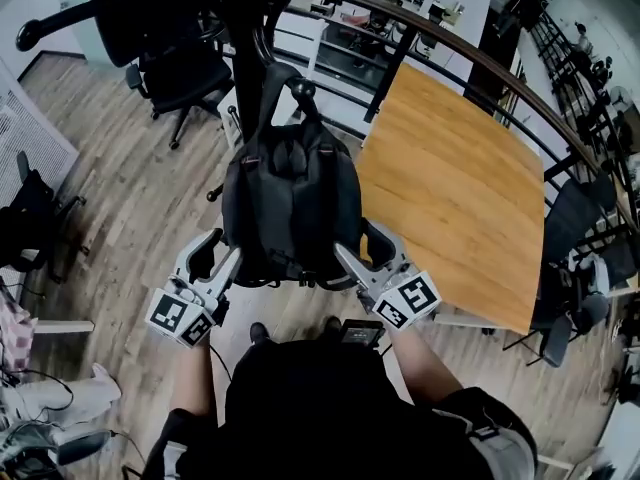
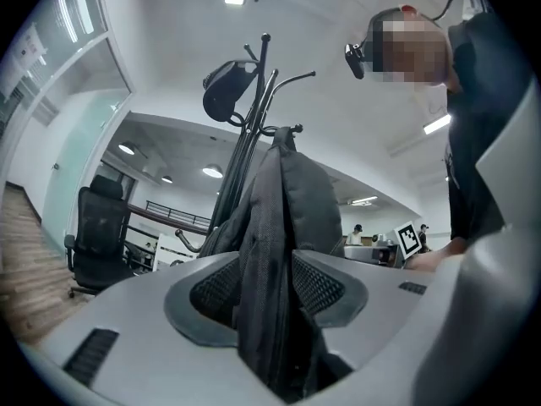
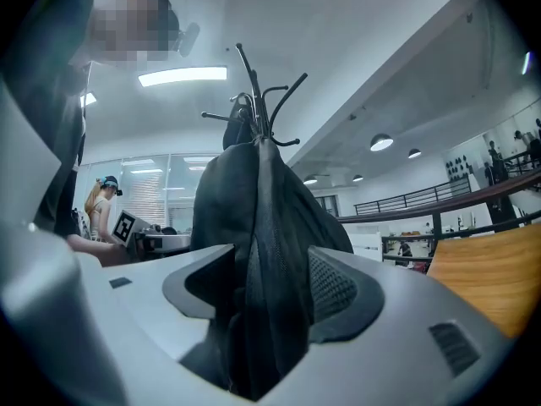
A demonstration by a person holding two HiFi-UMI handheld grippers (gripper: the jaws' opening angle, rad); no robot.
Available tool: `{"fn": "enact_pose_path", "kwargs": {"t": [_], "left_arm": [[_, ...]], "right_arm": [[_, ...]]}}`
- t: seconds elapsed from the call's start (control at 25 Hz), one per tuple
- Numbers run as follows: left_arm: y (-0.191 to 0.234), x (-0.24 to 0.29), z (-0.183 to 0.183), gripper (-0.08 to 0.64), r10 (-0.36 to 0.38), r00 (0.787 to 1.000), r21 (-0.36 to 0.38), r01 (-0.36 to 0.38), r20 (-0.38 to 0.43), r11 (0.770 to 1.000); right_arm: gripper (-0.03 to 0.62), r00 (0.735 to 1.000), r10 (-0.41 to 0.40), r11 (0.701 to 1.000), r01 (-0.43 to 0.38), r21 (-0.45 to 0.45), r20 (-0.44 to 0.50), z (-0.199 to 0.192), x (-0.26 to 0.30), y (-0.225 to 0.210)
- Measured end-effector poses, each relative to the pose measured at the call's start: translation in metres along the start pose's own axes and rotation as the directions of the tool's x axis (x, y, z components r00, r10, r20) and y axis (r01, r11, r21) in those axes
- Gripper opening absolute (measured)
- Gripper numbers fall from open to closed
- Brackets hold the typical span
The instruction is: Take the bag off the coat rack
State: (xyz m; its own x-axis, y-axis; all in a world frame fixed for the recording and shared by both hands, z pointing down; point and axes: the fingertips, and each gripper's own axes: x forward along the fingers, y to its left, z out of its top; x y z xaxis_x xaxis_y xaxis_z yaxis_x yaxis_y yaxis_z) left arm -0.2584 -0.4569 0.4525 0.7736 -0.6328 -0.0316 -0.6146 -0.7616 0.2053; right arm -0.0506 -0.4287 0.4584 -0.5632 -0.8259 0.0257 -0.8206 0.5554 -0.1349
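A black backpack (image 1: 290,198) hangs from a dark coat rack (image 1: 243,48) right in front of me. My left gripper (image 1: 232,260) is at the bag's lower left side and my right gripper (image 1: 350,258) at its lower right side. In the left gripper view the jaws (image 2: 266,286) stand apart with a fold of the backpack (image 2: 287,201) between them, and both pads show beside the cloth. The right gripper view shows the same: the jaws (image 3: 266,290) are spread around the backpack's (image 3: 254,201) edge. The rack's hooks (image 3: 258,100) rise above the bag.
A wooden table (image 1: 450,188) stands to the right of the rack, behind a dark curved railing (image 1: 470,58). A black office chair (image 1: 170,58) is at the back left and another chair (image 1: 580,218) at the right. The floor is wood planks.
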Motion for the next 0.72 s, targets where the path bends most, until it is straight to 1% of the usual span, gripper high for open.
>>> {"fn": "enact_pose_path", "kwargs": {"t": [0.08,0.12,0.2,0.32,0.44,0.56,0.64,0.72], "left_arm": [[0.0,0.007,-0.003,0.195,0.015,1.0,0.025,-0.014,-0.021,1.0],[0.0,0.011,-0.006,0.195,0.018,0.999,0.032,-0.017,-0.031,0.999],[0.0,0.018,-0.01,0.19,0.022,0.999,0.031,-0.021,-0.044,0.999],[-0.003,0.021,-0.012,0.158,0.03,0.998,0.027,-0.029,-0.05,0.999],[-0.004,0.023,-0.012,0.136,0.027,0.999,0.01,-0.026,-0.042,1.0],[-0.003,0.024,-0.013,0.124,0.015,0.999,-0.011,-0.015,-0.029,1.0],[-0.004,0.024,-0.013,0.12,0.008,1.0,0.001,-0.008,-0.014,1.0],[-0.006,0.024,-0.01,0.115,0.01,1.0,0.025,-0.01,0.007,1.0]], "right_arm": [[0.275,1.0,-0.018,1.0,0.018,0.001,0.011,0.002,0.0,-0.002],[0.26,0.999,-0.028,1.0,0.028,-0.006,0.023,0.004,0.0,-0.004],[0.187,0.998,-0.042,0.998,0.044,-0.04,0.04,0.008,0.003,-0.007],[0.142,0.999,-0.036,0.996,0.038,-0.076,0.024,0.008,0.005,-0.005],[0.123,1.0,-0.015,0.996,0.016,-0.086,0.01,0.009,0.004,-0.002],[0.114,1.0,0.014,0.998,-0.013,-0.059,0.006,0.007,0.005,0.0],[0.114,1.0,0.027,0.999,-0.027,-0.035,0.016,0.007,0.006,-0.001],[0.112,0.999,0.032,0.998,-0.031,-0.051,0.029,0.009,0.006,0.0]]}}
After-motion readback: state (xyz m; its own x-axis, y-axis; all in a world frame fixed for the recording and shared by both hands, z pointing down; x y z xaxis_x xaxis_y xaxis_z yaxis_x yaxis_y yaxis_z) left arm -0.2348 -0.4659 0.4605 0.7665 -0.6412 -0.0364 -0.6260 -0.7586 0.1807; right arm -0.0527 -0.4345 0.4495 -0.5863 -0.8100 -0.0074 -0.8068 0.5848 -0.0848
